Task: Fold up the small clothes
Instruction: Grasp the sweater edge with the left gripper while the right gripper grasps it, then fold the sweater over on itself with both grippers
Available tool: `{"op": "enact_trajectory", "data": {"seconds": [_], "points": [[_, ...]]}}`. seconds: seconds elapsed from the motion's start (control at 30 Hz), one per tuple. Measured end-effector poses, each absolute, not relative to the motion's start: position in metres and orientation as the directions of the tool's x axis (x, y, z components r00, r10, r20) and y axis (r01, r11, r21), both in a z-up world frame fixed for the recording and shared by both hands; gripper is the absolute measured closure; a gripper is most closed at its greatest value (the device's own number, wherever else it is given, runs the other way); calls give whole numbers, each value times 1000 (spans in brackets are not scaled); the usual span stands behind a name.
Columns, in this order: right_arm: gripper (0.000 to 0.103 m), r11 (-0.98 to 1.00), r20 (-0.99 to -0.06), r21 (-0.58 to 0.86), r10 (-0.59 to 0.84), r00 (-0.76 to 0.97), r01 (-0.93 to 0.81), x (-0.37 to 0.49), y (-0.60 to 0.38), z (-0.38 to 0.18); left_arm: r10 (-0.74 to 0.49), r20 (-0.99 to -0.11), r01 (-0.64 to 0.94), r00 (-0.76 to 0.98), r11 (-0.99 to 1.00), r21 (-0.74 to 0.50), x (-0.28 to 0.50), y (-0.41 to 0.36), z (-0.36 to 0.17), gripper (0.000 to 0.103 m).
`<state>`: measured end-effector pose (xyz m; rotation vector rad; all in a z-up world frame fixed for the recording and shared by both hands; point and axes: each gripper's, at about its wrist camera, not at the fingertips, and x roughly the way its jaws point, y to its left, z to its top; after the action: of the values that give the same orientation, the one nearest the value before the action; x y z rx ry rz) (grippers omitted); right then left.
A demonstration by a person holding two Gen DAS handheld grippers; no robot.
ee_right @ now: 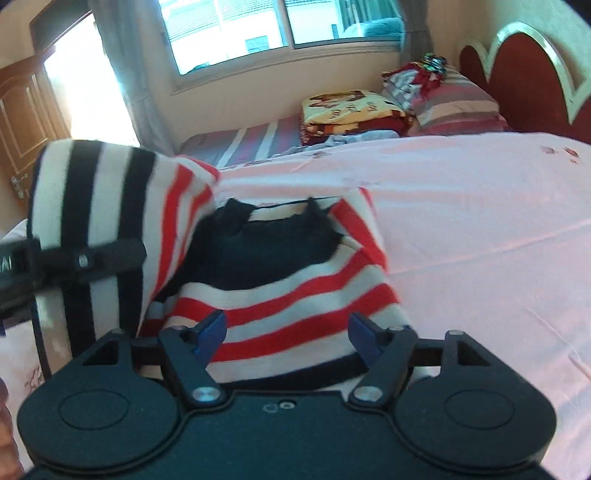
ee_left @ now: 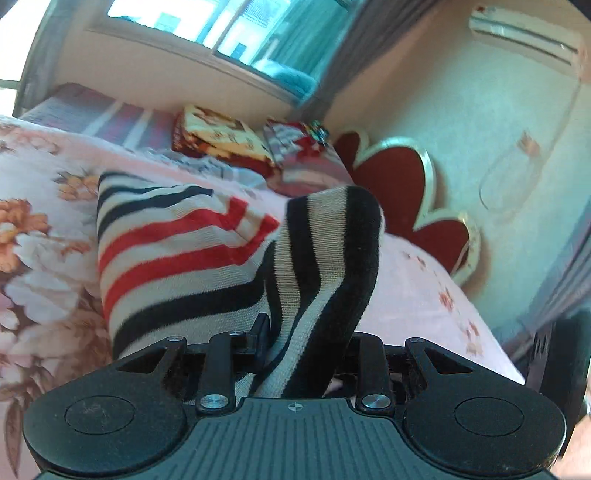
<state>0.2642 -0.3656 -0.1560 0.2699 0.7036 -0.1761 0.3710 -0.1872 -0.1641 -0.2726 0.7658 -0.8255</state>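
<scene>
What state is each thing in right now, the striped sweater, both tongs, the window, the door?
Striped sweater: partly folded on the bed, one black-striped end lifted.
Left tongs: shut on the sweater's lifted end.
Right tongs: open, fingers apart over the red-striped part.
Window: cannot tell whether open or shut.
Door: open, daylight beside it.
Blanket: folded, by the pillow.

Left gripper [ee_left: 308, 332]: matte black body, ribbed centre plate with small crosshair mark, two round discs at the sides, silver screws on black linkage arms, black fingers [ee_left: 261, 328].
Right gripper [ee_right: 286, 330]: same black body and discs, silver screws, smooth plate, blue fingertips [ee_right: 212, 328].
</scene>
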Motion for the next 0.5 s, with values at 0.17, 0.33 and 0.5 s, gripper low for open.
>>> {"op": "enact_trajectory", "data": {"seconds": [0.17,0.33,0.5], "points": [[31,904,-674,254,-90,734,345,240,-404,-159,-704,-563,624,434,685,-376,348,-200,-160,66],[28,866,-642,352,-54,765,356,224,-423,-144,-712,-558,663,426,666,-342,328,-186,-129,10],[24,843,-606,453,54,794,289,235,-427,-124,-693,-552,532,464,716,-452,330,-137,-123,10]]}}
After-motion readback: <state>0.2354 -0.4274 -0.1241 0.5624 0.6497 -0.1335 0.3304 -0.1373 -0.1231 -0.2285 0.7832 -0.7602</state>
